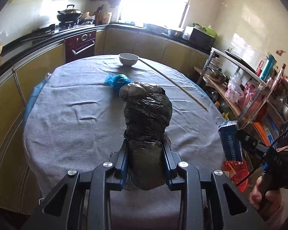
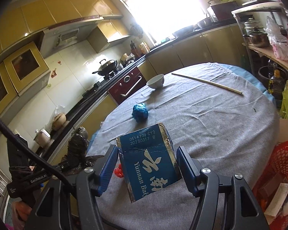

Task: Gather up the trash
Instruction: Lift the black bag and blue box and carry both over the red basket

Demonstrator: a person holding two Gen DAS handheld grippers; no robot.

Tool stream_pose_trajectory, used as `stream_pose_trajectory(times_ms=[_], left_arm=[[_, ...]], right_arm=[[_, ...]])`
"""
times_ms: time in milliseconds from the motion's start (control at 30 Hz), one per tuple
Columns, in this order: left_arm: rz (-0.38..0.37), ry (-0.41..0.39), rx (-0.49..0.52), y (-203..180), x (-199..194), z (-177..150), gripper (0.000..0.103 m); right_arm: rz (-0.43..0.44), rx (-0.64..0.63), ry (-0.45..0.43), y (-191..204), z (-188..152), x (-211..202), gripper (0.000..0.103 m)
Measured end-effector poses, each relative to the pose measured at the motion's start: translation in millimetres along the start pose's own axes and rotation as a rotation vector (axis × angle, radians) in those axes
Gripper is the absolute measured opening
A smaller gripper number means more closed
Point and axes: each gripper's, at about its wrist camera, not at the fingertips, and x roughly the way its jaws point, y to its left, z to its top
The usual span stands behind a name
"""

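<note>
Standing by the round table [image 2: 211, 115], watching a person working two handheld grippers over its grey cloth. Left gripper [image 1: 146, 153] is clamping a black plastic-wrapped bundle [image 1: 147, 111]; the blue pads are pressing on both sides of its lower part, and the bundle is sticking up and forward, held off the cloth. From the right wrist view the same bundle [image 2: 77, 145] is showing at the left edge, beside the table rim. Right gripper [image 2: 146, 164] is gripping a blue carton [image 2: 149, 161] printed with white characters and a date code; the jaws are sitting against its two sides, and the carton is tilting, raised above the cloth. In the left view that carton [image 1: 230, 140] is hanging near the table's right edge, with a hand [image 1: 263, 195] wrapping the gripper handle below it.

Still lying on the cloth: a crumpled blue wrapper ball [image 2: 140, 112] near the middle, a white bowl [image 2: 156, 81] toward the far side, and a long thin stick [image 2: 207, 83] to the bowl's right. A red mesh basket [image 2: 282, 159] holding scraps is sitting just off the table's right side.
</note>
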Motion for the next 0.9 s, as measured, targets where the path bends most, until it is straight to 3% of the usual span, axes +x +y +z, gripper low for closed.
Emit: stream_pose_trajectory(times_ms=[367, 900], left_arm=[[-0.025, -0.021, 0.121, -56, -19, -8, 0.032], [-0.053, -0.009, 0.214, -106, -9, -9, 0.032]], right_arm=[[-0.006, 0.082, -0.117, -34, -4, -66, 0.066], [0.001, 0.149, -0.17, -66, -9, -99, 0.066]])
